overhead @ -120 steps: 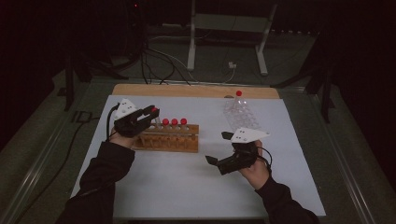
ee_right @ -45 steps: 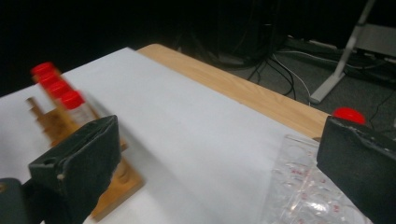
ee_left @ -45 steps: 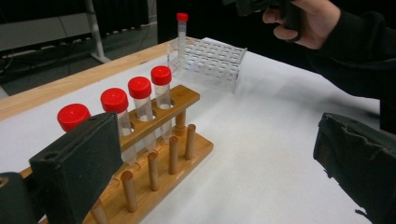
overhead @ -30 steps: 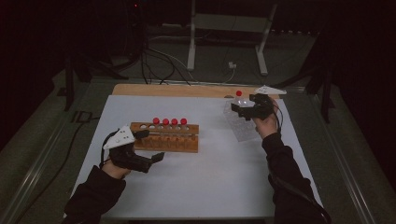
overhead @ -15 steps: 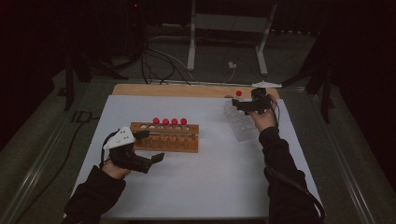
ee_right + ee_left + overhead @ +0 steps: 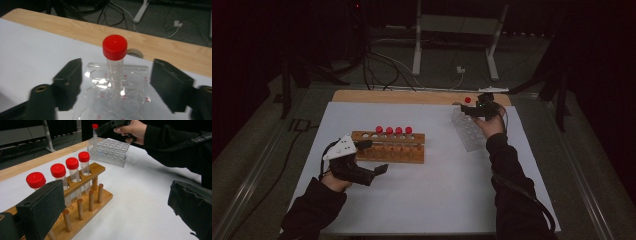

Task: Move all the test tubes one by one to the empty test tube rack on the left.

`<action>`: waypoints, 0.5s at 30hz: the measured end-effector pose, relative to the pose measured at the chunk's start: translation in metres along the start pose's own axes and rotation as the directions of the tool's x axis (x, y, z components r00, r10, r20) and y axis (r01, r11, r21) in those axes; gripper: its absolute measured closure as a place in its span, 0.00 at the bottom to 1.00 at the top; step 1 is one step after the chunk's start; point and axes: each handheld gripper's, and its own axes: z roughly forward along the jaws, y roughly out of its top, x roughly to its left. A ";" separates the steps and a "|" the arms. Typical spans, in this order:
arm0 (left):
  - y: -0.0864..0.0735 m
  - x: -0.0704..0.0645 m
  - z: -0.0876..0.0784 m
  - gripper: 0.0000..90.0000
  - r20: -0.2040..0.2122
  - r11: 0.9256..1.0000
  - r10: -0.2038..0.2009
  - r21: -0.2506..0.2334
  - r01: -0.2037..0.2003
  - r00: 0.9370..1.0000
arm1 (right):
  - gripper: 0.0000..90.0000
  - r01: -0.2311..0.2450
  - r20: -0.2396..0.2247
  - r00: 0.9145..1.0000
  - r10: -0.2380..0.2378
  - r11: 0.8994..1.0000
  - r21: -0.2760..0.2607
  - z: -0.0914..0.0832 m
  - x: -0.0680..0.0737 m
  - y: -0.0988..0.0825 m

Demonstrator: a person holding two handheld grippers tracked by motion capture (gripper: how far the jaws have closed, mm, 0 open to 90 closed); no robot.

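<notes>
The right gripper [image 6: 116,82] has just been closing around the red-capped tube [image 6: 115,60], not pinching yet. The tube stands in the clear rack [image 6: 140,72]. A crooked squeeze could tip it.

Clear glossy plastic rack [image 6: 117,100], clear tube with smooth red plastic cap [image 6: 114,47] between matt black jaws, varnished wooden rack [image 6: 85,200]

A clear plastic tube [image 6: 114,65] with a red screw cap stands upright in a hole at the far end of a see-through plastic rack [image 6: 100,97], which lies on the white tabletop near its wooden far edge.
</notes>
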 end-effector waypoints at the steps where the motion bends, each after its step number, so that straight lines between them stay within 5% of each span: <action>1: 0.000 0.000 0.000 0.02 0.000 1.000 0.002 0.001 -0.002 1.000 | 0.36 0.009 0.004 1.000 -0.009 1.000 0.003 0.000 0.000 0.000; 8: 0.000 0.001 0.000 0.02 -0.004 1.000 -0.003 -0.001 0.003 1.000 | 0.56 0.035 -0.006 0.999 -0.035 0.999 0.024 0.006 -0.001 -0.001; 15: -0.001 0.001 0.000 0.02 -0.001 1.000 -0.005 0.002 0.005 1.000 | 0.61 0.033 -0.009 0.999 -0.032 0.998 0.052 0.012 -0.001 0.001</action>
